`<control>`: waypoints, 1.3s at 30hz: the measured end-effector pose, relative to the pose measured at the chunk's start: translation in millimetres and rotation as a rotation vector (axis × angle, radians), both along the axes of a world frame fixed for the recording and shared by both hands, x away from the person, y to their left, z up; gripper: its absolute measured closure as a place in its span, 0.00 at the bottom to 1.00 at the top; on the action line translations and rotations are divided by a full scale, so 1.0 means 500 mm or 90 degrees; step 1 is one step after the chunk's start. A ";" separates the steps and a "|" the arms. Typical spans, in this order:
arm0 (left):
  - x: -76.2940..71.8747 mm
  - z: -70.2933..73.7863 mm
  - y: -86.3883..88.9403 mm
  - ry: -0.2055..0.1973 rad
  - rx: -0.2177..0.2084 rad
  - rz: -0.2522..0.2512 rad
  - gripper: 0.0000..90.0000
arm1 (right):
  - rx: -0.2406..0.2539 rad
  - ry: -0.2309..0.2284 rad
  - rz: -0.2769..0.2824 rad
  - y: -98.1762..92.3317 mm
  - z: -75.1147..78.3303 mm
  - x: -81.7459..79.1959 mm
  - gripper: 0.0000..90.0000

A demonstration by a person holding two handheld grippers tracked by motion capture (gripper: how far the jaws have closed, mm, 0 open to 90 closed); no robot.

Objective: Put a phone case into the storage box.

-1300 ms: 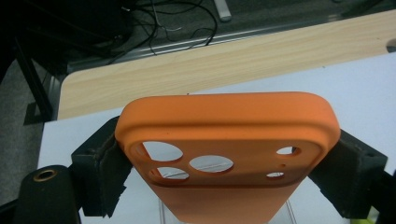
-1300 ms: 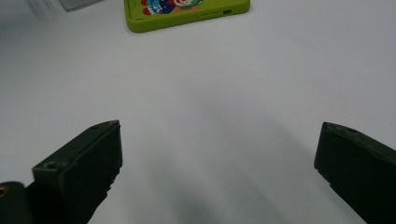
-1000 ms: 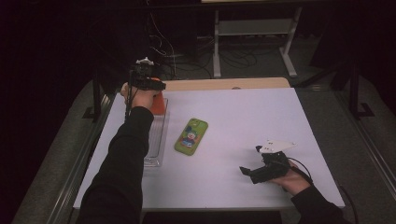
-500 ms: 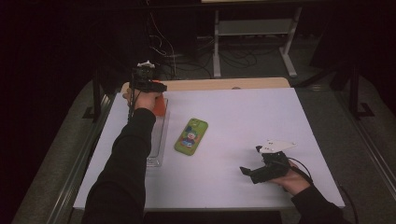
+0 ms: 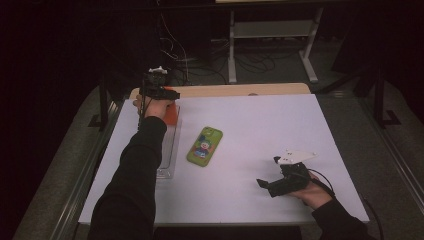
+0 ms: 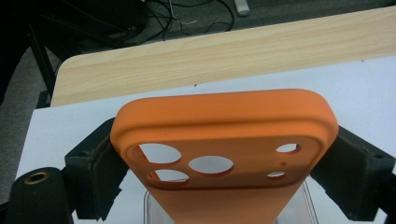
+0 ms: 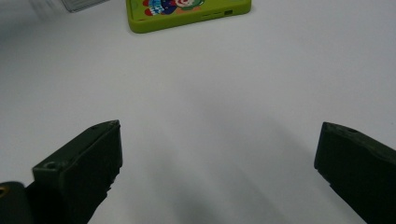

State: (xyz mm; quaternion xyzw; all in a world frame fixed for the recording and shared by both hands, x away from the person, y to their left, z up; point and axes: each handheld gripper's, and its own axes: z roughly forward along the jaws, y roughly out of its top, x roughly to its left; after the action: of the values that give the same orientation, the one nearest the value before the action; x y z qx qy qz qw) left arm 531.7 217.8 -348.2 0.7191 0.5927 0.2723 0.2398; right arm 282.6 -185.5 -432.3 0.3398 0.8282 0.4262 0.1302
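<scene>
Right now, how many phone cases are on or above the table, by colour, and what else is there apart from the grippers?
Orange phone case, held in the left gripper: 1
Green phone case, lying flat on the table: 1
Clear plastic tray: 1
Total: 3

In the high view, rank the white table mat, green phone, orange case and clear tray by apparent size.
1. White mat.
2. Clear tray, partly hidden by the sleeve.
3. Green phone.
4. Orange case, mostly hidden by the hand, so its rank is unsure.
</scene>
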 end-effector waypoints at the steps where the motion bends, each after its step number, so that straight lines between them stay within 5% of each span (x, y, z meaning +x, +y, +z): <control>1: 0.000 -0.001 -0.002 -0.002 -0.001 0.001 0.13 | 0.000 0.000 0.000 0.000 0.000 0.000 0.00; 18: 0.001 -0.006 -0.003 0.000 0.014 -0.007 0.03 | 0.000 0.000 0.001 0.001 0.000 -0.001 0.00; 23: -0.003 0.002 0.005 -0.001 0.001 -0.013 0.01 | -0.001 0.000 0.000 0.001 0.000 -0.001 0.00; 39: -0.090 0.040 0.044 -0.024 -0.051 -0.083 0.00 | -0.002 0.008 -0.005 0.001 -0.002 0.003 0.00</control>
State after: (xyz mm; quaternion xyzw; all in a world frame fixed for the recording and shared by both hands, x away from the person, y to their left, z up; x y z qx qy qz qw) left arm 486.6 239.6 -328.2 0.7408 0.5503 0.2458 0.2967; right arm 284.0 -184.9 -433.0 0.3460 0.8281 0.4224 0.1270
